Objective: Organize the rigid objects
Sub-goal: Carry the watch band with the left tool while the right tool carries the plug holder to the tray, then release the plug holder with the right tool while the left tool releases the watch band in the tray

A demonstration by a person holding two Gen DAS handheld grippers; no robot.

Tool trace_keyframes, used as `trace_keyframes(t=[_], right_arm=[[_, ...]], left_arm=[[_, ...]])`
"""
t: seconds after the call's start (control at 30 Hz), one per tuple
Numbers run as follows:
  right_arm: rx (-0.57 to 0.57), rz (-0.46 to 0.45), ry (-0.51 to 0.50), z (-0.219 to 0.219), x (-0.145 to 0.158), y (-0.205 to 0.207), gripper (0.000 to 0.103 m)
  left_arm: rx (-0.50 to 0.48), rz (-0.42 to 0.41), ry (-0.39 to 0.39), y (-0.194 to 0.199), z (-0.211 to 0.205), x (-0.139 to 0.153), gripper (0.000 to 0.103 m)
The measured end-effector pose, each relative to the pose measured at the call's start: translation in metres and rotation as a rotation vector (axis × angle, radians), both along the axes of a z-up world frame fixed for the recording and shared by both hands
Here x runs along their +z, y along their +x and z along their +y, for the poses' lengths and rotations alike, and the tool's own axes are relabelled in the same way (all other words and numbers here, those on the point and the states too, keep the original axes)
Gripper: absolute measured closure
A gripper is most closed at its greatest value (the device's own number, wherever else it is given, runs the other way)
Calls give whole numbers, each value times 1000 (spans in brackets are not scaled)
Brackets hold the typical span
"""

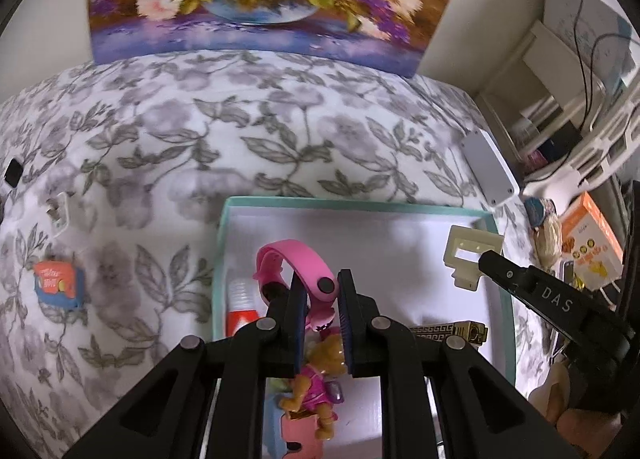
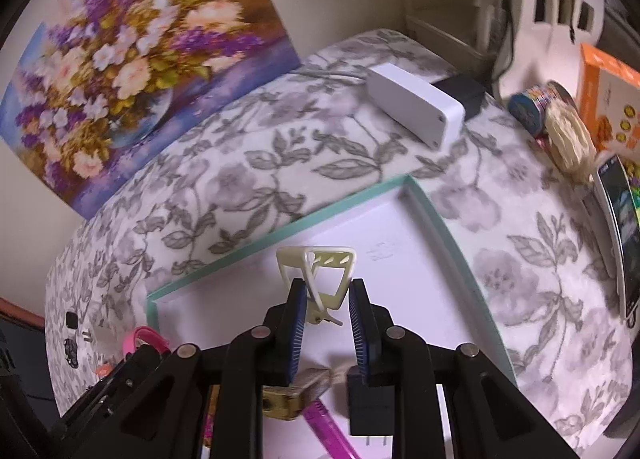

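Pink wristband in closed left claw, loop upright over teal box; right claw gripping cream clip.

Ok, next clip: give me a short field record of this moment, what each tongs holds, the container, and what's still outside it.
left tongs: shut on pink wristband, above the box
right tongs: shut on cream plastic clip, above the box
container: teal-rimmed box, white inside
already in box: gold lighter, toy figure
outside on floral cloth: red-blue item, white case
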State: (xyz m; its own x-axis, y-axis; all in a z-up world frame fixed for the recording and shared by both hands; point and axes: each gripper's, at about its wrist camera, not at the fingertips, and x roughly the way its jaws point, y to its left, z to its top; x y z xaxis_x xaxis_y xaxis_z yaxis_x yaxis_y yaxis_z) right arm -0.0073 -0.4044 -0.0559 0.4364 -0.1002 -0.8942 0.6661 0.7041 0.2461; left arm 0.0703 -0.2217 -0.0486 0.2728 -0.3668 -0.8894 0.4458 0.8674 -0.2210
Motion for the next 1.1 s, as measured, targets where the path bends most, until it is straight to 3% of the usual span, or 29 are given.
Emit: trace_keyframes(t=[0.3, 0.7, 0.97, 1.1], right_arm=[[-14, 29, 33, -6, -14, -4, 80], [-2, 81, 51, -4, -27, -1, 79], [3, 98, 64, -3, -29, 1, 78], [-2, 106, 72, -2, -30, 1, 77]], left_arm=[[-51, 10, 58, -8, -18, -17, 88], [-34, 67, 94, -8, -17, -32, 84], [-23, 91, 100, -7, -14, -35, 60], [-11, 103, 98, -5, -11, -32, 55]])
